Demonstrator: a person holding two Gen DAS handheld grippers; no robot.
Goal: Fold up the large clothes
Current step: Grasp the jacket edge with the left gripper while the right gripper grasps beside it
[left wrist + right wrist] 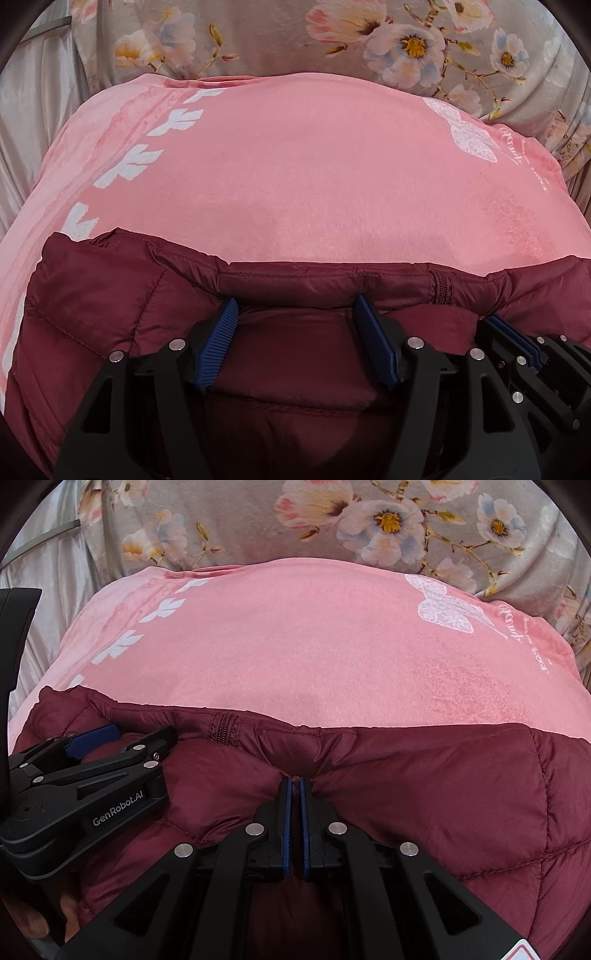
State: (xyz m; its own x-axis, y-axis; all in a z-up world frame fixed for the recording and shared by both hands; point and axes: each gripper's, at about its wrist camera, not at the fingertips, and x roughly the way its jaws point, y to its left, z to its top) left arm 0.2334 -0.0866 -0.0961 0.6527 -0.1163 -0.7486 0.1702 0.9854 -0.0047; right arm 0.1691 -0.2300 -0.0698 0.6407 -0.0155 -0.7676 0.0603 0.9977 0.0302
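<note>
A maroon quilted puffer jacket (92, 295) lies across the near part of a pink blanket (295, 166). It also fills the lower half of the right wrist view (443, 794). My left gripper (295, 304) is open, its blue pads (221, 332) wide apart on the jacket's folded edge. My right gripper (294, 781) is shut on a pinch of jacket fabric just right of the zipper (223, 727). The two grippers sit side by side: the left one shows in the right wrist view (92, 742), the right one at the left wrist view's edge (517, 339).
The pink blanket (295, 646) has white leaf and butterfly prints. Behind it lies grey floral bedding (406, 44), with pale satin cloth (29, 110) at the left. A person's hand (33, 919) shows at the lower left.
</note>
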